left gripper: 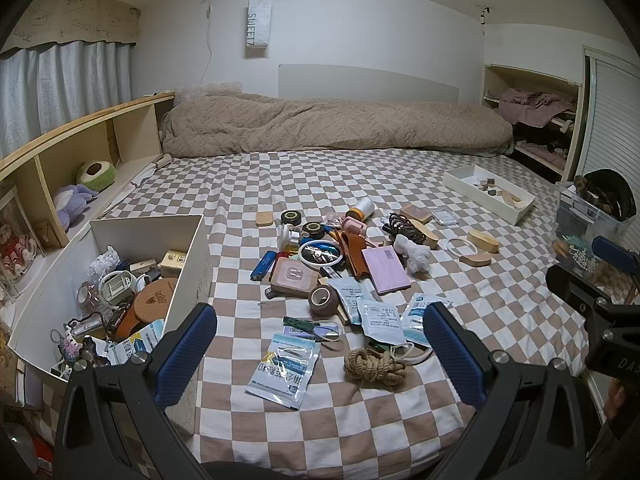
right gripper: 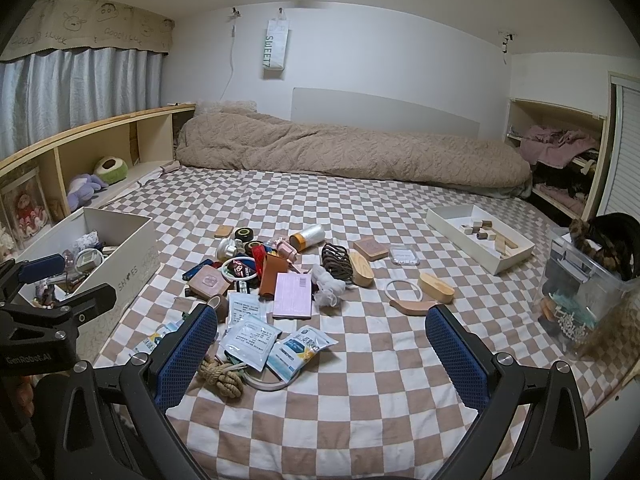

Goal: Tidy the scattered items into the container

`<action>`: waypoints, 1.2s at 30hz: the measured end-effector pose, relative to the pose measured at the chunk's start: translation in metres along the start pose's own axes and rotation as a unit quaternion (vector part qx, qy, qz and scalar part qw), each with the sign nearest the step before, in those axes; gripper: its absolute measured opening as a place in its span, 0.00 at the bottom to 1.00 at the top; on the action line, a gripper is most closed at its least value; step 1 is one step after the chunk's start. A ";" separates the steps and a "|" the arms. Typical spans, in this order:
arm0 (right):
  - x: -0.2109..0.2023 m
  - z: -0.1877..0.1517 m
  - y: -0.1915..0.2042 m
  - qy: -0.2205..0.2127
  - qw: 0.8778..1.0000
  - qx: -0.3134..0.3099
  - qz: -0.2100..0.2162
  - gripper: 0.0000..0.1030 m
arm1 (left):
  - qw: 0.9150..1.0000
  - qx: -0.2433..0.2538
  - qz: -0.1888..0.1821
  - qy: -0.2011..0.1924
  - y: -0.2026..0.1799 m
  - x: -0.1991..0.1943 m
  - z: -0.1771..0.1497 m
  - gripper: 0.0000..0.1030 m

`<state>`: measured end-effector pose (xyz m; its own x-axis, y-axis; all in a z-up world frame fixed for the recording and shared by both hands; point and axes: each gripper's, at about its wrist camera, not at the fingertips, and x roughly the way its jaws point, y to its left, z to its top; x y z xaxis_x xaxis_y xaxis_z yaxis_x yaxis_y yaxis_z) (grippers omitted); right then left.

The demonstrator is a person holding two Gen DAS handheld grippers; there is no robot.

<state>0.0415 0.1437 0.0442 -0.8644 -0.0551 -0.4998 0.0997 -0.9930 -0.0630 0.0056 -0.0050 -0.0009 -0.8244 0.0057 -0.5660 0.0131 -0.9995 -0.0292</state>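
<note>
Box (left gripper: 120,280): white, at the left side of the bed (left gripper: 460,320), already holding many small things.
Left tool (left gripper: 320,356): wide open, holding nothing, tipped down over the bed, its left finger just by the box corner.
Packet (left gripper: 285,368): blue and white, flat on the bed between the left tool's fingers.
Rope (left gripper: 374,366): a tan knot, beside the packet, also between those fingers.
Pile (right gripper: 272,276): tape rolls, a lighter, a pink card, a brown pouch and more packets, heaped in the middle of the bed.
Wood blocks (right gripper: 436,286): right of the pile, near a white ring (right gripper: 403,288).
Right tool (right gripper: 320,360): wide open, holding nothing, tipped down, with packets and the rope near its left finger.
Tray (right gripper: 480,242): white, far right on the bed, with small blocks inside.
Clear bin (right gripper: 584,280): at the right edge, full of hair things.
Blanket (right gripper: 352,152): rolled along the far wall.
</note>
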 end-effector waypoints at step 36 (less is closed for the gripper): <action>-0.001 0.000 0.001 0.000 1.000 0.003 0.000 1.00 | 1.000 -0.001 0.001 0.002 0.001 0.000 -0.001 1.00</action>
<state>0.0427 0.1432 0.0444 -0.8643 -0.0552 -0.5000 0.0973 -0.9935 -0.0585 0.0061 -0.0058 -0.0020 -0.8226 0.0045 -0.5686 0.0151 -0.9994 -0.0298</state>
